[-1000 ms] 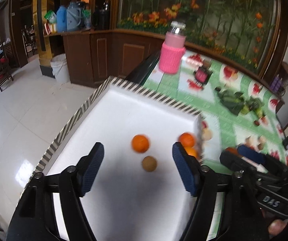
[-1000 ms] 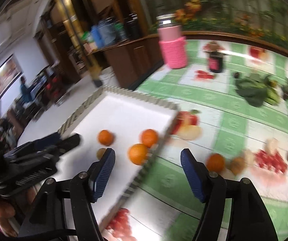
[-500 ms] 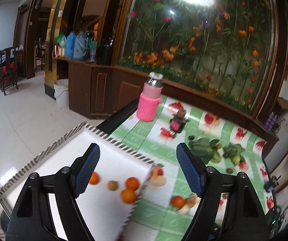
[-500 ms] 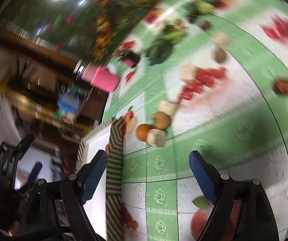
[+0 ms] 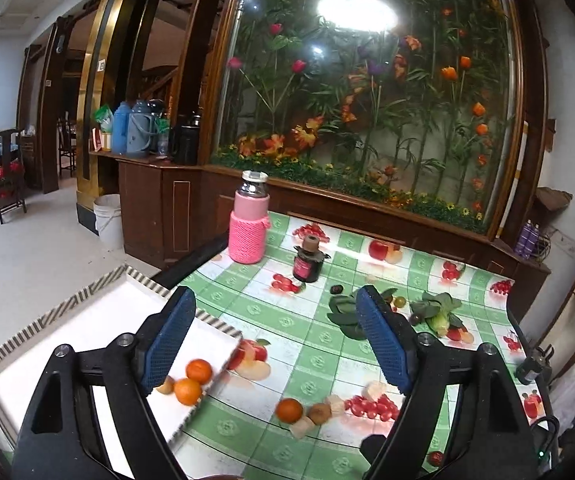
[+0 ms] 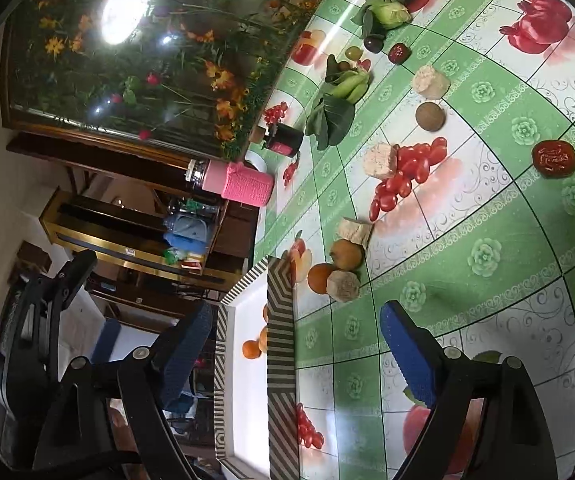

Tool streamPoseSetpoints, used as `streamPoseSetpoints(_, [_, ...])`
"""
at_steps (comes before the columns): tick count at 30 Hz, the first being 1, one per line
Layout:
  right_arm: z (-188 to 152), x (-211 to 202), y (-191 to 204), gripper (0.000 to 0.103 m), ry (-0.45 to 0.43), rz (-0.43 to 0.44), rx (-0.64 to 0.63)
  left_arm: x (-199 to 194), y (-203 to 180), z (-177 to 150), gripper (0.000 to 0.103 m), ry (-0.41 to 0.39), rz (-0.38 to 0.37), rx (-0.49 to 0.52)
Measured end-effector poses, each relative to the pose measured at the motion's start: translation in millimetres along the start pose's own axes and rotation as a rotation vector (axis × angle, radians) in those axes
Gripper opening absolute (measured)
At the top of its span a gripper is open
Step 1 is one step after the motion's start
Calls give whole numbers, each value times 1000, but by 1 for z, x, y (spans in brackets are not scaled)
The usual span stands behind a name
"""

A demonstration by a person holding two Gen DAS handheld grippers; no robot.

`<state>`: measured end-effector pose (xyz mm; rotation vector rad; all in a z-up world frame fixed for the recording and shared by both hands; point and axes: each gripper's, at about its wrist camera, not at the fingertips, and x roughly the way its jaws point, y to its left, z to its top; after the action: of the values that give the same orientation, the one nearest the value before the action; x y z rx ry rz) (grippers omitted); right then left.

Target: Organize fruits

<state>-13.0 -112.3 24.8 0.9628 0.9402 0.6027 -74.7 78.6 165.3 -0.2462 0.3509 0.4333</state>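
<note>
Both blue-padded grippers (image 5: pixel 275 344) (image 6: pixel 299 364) opening and empty, poised low in frame, since round orange fruit (image 5: pixel 289 410) waits bottom centre beside white striped-rim tray (image 5: pixel 67 308) already holding oranges (image 5: pixel 198 371) at lower left

Glossy printed cover, matt tray

The tabletop (image 5: pixel 319 344) wears a shiny, smooth plastic-looking cloth that mirrors the light; the tray (image 5: pixel 87 320) looks matt white inside; the bottle (image 5: pixel 248 224) has a knitted pink sleeve; wooden cabinets behind look polished.
</note>
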Motion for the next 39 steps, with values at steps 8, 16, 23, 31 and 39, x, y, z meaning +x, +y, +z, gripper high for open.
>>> streamPoseSetpoints(8, [1,-4,0,89,0,39,17,-5,-10,-6,83,-21,20,17])
streamPoseSetpoints(16, [1,2,-10,90,12,20,63,-14,-6,-4,83,-65,11,-23])
streamPoseSetpoints(23, [-1,5,-8,92,19,65,78,-17,-11,-7,84,-78,7,-6])
streamPoseSetpoints(31, [6,-3,-4,92,-8,68,85,-39,-15,-9,98,-184,-21,10])
streamPoseSetpoints(39, [7,-7,3,92,-11,63,75,-48,-17,-6,103,-222,-31,20])
